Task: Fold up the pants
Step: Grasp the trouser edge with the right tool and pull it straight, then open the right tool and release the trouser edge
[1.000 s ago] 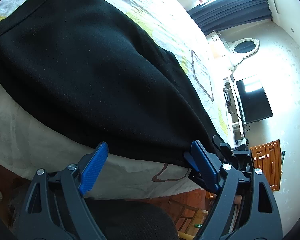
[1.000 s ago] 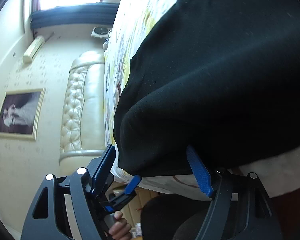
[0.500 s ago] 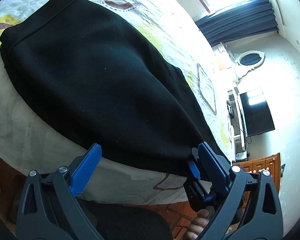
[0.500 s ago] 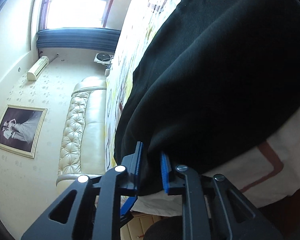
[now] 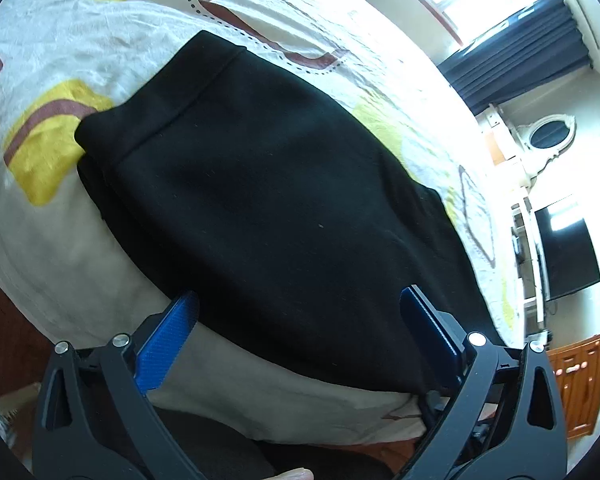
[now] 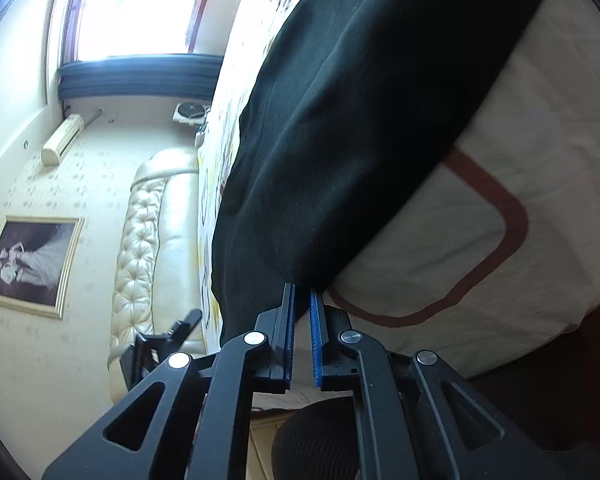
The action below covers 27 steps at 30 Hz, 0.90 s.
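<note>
Bedroom light falls across a patterned bedspread (image 5: 112, 28), and on it your black pants (image 5: 284, 208) lie already doubled lengthwise, one leg stacked on the other as far as you can judge, with the waistband at the far end from your left tongs (image 5: 300, 320). That first fold looks done; the crosswise folds are still left. Your left tongs are spread wide and grip nothing, their blue pads straddling the pants' near edge from above. Your right tongs (image 6: 302, 312) are pinched nearly closed on a fold of the black cloth at the pants' near corner, which runs up and away from the pads. Beyond the pants, off past your right tongs, stand a tufted headboard (image 6: 148, 240) and a framed picture (image 6: 30, 260).
</note>
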{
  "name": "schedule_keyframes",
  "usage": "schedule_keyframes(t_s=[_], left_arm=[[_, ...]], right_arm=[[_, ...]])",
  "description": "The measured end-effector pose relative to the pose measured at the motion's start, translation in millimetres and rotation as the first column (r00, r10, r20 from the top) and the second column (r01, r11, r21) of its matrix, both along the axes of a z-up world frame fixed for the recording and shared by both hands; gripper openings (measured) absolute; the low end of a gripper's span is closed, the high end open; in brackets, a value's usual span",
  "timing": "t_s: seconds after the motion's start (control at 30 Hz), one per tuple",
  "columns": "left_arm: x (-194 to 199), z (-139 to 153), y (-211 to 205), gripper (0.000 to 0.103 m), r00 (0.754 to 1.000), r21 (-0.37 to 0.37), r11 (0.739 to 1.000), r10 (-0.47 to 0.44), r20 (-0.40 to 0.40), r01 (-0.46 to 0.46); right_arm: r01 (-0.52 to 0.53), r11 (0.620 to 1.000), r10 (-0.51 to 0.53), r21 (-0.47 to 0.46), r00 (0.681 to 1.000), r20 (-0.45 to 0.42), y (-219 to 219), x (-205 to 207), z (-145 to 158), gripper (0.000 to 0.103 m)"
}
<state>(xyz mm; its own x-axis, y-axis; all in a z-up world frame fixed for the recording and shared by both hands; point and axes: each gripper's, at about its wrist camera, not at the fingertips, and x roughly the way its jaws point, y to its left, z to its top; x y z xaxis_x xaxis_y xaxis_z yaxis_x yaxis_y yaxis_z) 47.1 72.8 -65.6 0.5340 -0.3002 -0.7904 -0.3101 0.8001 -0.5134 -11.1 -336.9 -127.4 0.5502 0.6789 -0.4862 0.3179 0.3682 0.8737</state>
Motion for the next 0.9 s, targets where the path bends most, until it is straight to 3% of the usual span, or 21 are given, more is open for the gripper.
schedule_keyframes(t_s=[0.07, 0.13, 0.17, 0.23, 0.3, 0.37, 0.47, 0.6, 0.67, 0.73, 0.77, 0.8, 0.83, 0.9], left_arm=[[3.6, -5.2, 5.7, 0.1, 1.0, 0.007, 1.0, -0.006, -0.015, 0.006], [4.1, -5.1, 7.2, 0.1, 1.0, 0.004, 1.0, -0.001, -0.019, 0.001], [3.6, -4.7, 8.2, 0.1, 1.0, 0.016, 1.0, 0.003, -0.017, -0.003], [2.2, -4.2, 11.7, 0.1, 1.0, 0.086, 0.996, 0.017, -0.016, -0.016], [3.5, -6.9, 18.6, 0.1, 0.999, 0.153, 0.988, 0.037, -0.037, -0.03], [3.4, -10.5, 26.1, 0.1, 0.997, 0.14, 0.989, 0.059, -0.047, -0.052], [1.2, -10.1, 27.7, 0.1, 0.997, 0.137, 0.989, 0.062, -0.046, -0.056], [2.3, -10.3, 19.6, 0.1, 0.998, 0.212, 0.977, 0.012, -0.067, 0.002], [2.1, -9.5, 19.3, 0.1, 0.997, 0.218, 0.976, 0.014, -0.071, 0.002], [2.4, -8.4, 18.5, 0.1, 0.997, 0.223, 0.975, 0.018, -0.072, -0.001], [3.1, -7.6, 16.7, 0.1, 0.997, 0.225, 0.974, 0.021, -0.071, -0.004], [2.1, -7.6, 16.3, 0.1, 0.997, 0.229, 0.973, 0.023, -0.07, -0.006], [5.4, -7.7, 13.5, 0.1, 0.997, 0.236, 0.972, 0.023, -0.069, -0.006], [5.4, -8.2, 11.3, 0.1, 0.997, 0.244, 0.97, 0.021, -0.069, -0.003]], right_arm=[[0.041, 0.999, -0.041, -0.017, 0.999, 0.017, -16.6, -2.7, 6.3, 0.01], [0.104, 0.993, -0.103, -0.049, 0.994, 0.035, -39.0, -6.4, 12.4, 0.02], [0.146, 0.988, -0.145, -0.048, 0.989, 0.039, -51.7, -9.3, 13.7, 0.031], [0.216, 0.976, -0.214, -0.041, 0.976, 0.038, -76.9, -12.8, 12.5, 0.039], [0.264, 0.964, -0.264, -0.008, 0.964, 0.023, -96.6, -13.9, 5.4, 0.039], [0.301, 0.953, -0.301, 0.041, 0.954, 0.009, -109.3, -14.1, -0.3, 0.039], [0.343, 0.939, -0.343, 0.009, 0.939, 0.035, -125.5, -19.9, 6.1, 0.022], [0.528, 0.846, -0.529, -0.067, 0.849, 0.009, -180.2, -50.1, 5.0, 0.021], [0.606, 0.784, -0.611, -0.135, 0.791, 0.006, -204.2, -67.6, 15.4, 0.03], [0.647, 0.751, -0.649, -0.136, 0.76, 0.031, -221.3, -77.7, 26.7, 0.032], [0.65, 0.746, -0.651, -0.143, 0.758, 0.047, -225.3, -78.8, 34.4, 0.038], [0.642, 0.752, -0.64, -0.151, 0.765, 0.067, -226.8, -76.5, 43.1, 0.051], [0.622, 0.766, -0.617, -0.161, 0.782, 0.087, -225.6, -70.2, 51.1, 0.056], [0.553, 0.809, -0.539, -0.198, 0.833, 0.125, -217.9, -49.6, 65.3, 0.059]])
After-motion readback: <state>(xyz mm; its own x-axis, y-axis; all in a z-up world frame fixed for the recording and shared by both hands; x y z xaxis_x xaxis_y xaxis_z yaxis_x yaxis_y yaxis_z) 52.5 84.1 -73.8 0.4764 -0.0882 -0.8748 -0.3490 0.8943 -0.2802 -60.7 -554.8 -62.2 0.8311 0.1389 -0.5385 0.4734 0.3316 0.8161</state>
